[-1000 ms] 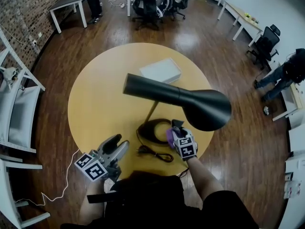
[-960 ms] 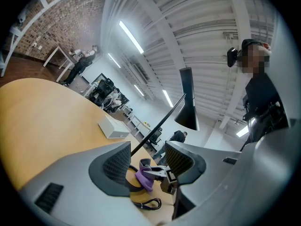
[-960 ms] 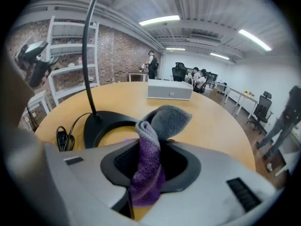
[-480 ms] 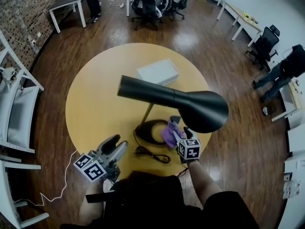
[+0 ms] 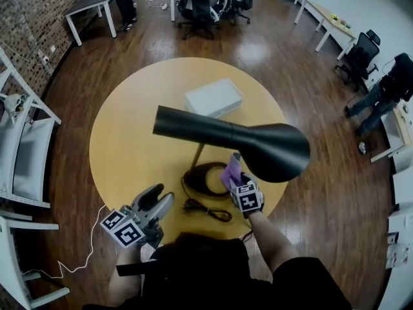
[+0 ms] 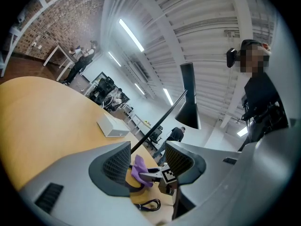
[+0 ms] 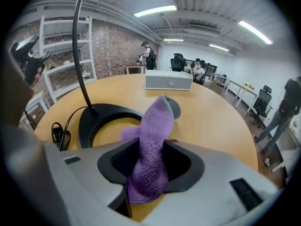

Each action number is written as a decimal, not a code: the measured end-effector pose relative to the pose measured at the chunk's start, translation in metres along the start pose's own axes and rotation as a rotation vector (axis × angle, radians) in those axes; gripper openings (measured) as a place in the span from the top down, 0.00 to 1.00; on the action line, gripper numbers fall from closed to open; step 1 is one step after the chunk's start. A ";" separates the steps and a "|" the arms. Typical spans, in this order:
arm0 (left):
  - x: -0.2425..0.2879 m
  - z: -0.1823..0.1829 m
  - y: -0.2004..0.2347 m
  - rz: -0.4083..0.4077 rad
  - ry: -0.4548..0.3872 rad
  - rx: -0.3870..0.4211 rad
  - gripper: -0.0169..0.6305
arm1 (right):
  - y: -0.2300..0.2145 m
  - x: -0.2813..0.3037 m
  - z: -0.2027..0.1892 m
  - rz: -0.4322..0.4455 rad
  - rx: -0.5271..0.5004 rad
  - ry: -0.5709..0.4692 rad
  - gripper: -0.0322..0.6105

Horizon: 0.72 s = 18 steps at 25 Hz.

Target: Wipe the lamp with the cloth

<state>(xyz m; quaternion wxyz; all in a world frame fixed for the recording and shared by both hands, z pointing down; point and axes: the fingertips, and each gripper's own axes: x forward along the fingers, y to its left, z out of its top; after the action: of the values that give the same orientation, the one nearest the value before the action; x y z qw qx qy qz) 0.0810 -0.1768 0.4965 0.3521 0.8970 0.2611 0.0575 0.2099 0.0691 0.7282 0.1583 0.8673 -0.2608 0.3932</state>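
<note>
One fuzzy purple cloth (image 7: 157, 121) pinched in right claw (image 7: 151, 150) just closed tighter, matte black cone-shaded lamp (image 5: 271, 150), left claw (image 6: 148, 161) gaping

An open office — swivel chairs (image 5: 195, 4), desks (image 5: 93, 4), brick wall (image 5: 29, 28).

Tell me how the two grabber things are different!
The right gripper pinches the purple cloth, its jaws having just been closing on it; the left gripper has its jaws apart, empty. The right gripper tilts down beside the lamp base; the left gripper points level at the edge of the table. Both carry a marker cube.
</note>
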 end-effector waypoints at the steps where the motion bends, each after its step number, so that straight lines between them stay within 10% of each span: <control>1: -0.001 0.001 -0.001 0.004 0.000 0.004 0.65 | -0.001 0.001 0.006 0.020 -0.016 -0.005 0.70; 11: -0.021 0.008 0.004 0.064 -0.034 0.026 0.65 | 0.058 0.002 0.092 0.210 -0.068 -0.224 0.75; 18: -0.026 0.012 0.002 0.080 -0.055 0.039 0.65 | 0.124 0.032 0.086 0.289 -0.170 -0.128 0.76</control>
<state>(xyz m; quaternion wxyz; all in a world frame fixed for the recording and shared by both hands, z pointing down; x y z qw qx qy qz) 0.0629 -0.1989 0.4908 0.3391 0.9146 0.2163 0.0417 0.2078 -0.0833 0.7062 0.1560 0.8276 -0.4246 0.3325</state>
